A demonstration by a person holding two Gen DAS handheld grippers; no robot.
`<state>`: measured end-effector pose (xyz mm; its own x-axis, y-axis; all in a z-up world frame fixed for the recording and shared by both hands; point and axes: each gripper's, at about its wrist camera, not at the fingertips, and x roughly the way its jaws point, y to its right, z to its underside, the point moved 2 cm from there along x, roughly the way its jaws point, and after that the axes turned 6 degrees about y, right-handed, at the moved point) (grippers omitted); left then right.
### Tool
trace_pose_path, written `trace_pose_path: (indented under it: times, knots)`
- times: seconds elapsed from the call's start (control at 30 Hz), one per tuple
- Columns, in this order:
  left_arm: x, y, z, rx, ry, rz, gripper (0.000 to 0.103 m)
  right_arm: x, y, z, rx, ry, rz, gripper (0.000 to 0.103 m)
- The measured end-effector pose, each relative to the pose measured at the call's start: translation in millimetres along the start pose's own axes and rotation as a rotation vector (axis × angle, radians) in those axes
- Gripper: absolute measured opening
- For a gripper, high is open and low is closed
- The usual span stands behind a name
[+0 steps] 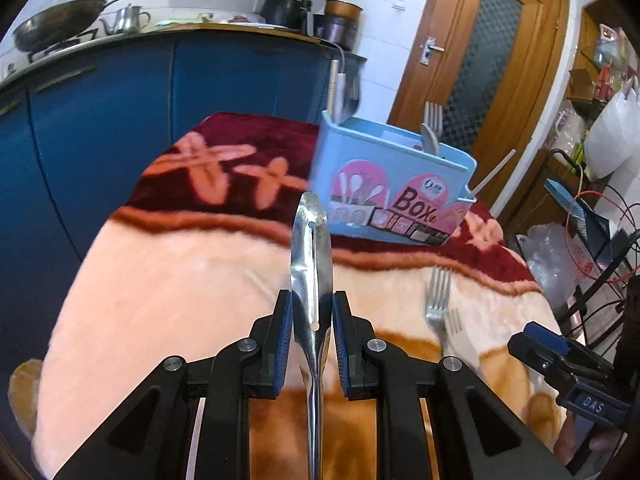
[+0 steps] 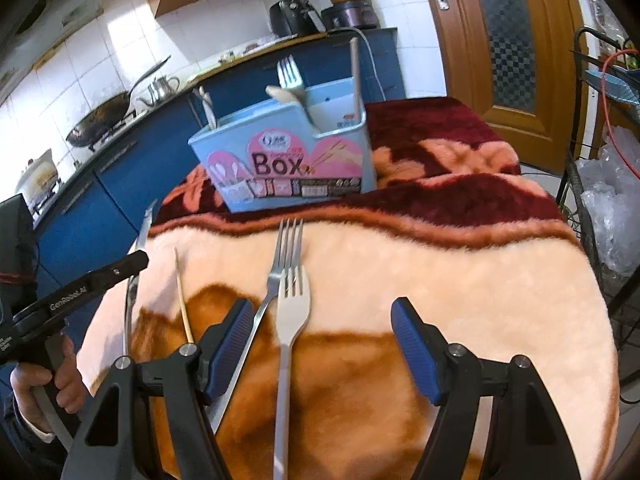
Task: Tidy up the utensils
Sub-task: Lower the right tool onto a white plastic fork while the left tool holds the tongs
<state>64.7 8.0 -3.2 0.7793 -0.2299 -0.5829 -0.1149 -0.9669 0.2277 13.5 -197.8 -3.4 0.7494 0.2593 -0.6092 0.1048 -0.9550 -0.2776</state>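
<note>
Between the blue pads of our left gripper (image 1: pixel 311 320) we hold a steel slotted turner (image 1: pixel 311 248), clamped at the narrow part where blade meets handle, blade edge-on and pointing forward toward the blue utensil box (image 1: pixel 384 184). Gripping it there keeps the long handle from swinging, we judge, and aims the blade at the box's open top for the drop. Our right gripper (image 2: pixel 324 344) stands wide with nothing pressed between its pads; it hovers over two forks on the blanket (image 2: pixel 460 280), a steel fork (image 2: pixel 286 248) and a paler fork (image 2: pixel 294 304) whose head overlaps it, the steel handle passing just under the left pad. That placement reads as lining up for the next pick. Just beside the forks lies a single wooden chopstick (image 2: pixel 183 300), further left. Beyond them the box sits on the dark red band of the blanket. In it already stand a fork (image 2: pixel 289 72), tines up, and a pale spoon (image 2: pixel 286 96) leaning at the middle, a wooden stick (image 2: pixel 354 64) upright at one end and a light handle (image 2: pixel 207 106) at the other; which compartments they occupy we cannot tell.
</note>
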Motion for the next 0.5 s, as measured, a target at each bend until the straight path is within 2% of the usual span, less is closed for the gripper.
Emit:
trace_pose_path:
  times: [0.13, 0.33, 0.43, 0.5]
  knots:
    - [0.3, -15.9, 11.2, -0.022, -0.037, -0.020, 0.020, 5.0, -9.6, 3.0, -0.044, -0.045, 0.002, 0.074]
    - [14.3, -34.1, 28.7, -0.044, -0.151, -0.043, 0.020, 12.9, -22.6, 0.4, -0.130, -0.124, 0.020, 0.074]
    - [14.7, -36.3, 30.8, -0.024, -0.177, -0.040, 0.020, 17.5, -26.8, -3.7, -0.175, -0.173, 0.026, 0.074]
    - [14.4, -33.8, 30.7, 0.007, -0.206, -0.040, 0.031, 21.2, -27.3, -5.4, -0.190, -0.211, 0.028, 0.074]
